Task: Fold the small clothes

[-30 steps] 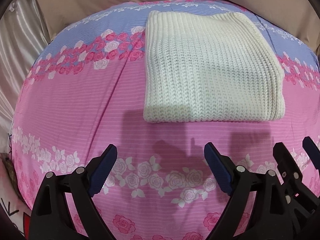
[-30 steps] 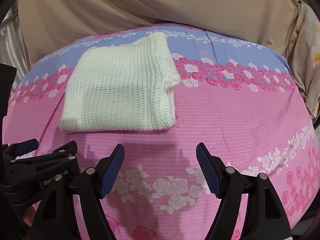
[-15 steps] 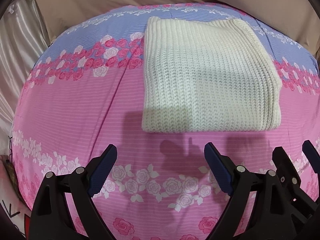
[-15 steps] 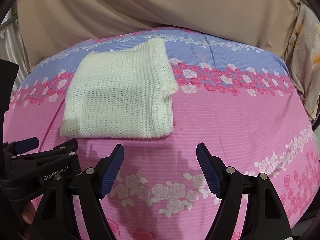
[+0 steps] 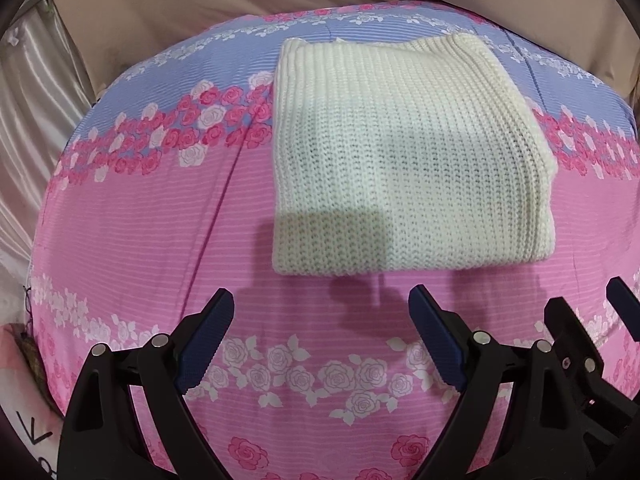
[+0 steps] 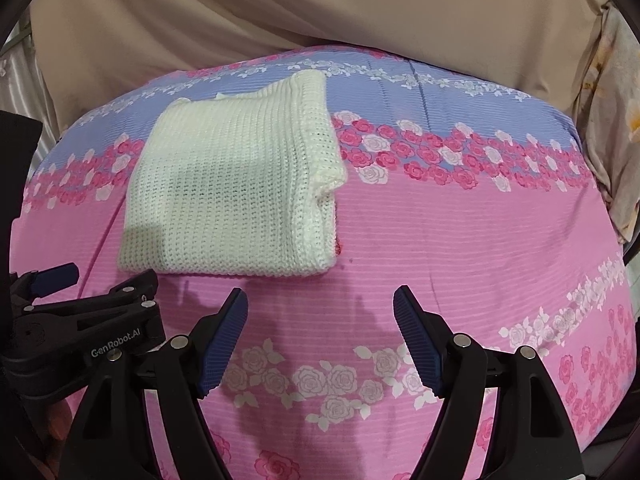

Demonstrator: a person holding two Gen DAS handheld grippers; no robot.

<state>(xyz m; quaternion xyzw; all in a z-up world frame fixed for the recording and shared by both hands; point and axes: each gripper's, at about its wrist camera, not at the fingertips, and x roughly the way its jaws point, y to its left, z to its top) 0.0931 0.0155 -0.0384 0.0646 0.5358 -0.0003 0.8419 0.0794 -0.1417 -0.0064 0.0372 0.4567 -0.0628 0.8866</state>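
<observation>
At the far left of the left wrist view, a pale satin curtain (image 5: 28, 128) is seen hanging beside the bed. A beige cloth (image 5: 200, 4) is draped behind the bed's far edge. The bed is covered by a sheet (image 5: 140, 220) printed in pink and lilac bands with rows of roses.

The left tongs (image 5: 320, 320) are held released, their blue-padded fingers (image 5: 204, 336) spread wide and nothing gripped between them; they are poised above the pink part of the sheet, near the closest edge of the garment but apart from it. A cream knitted garment (image 5: 404, 160) is laid flat on the sheet in a folded, roughly square bundle, set across the border between the pink band and the rose-and-lilac band. A soft shadow is cast over its near left corner.

In the right wrist view the same garment (image 6: 232, 196) is seen left of centre, with its stacked layers showing along its right edge, where one corner is slightly curled. The left tongs (image 6: 80, 300) are visible at the lower left, just beside the garment's near corner. The right tongs (image 6: 320, 340) are likewise held released, fingers (image 6: 416, 344) parted and empty, above the sheet (image 6: 460, 240) and short of the garment's near right corner. At the far right a floral fabric (image 6: 616, 120) is seen beside the bed.
</observation>
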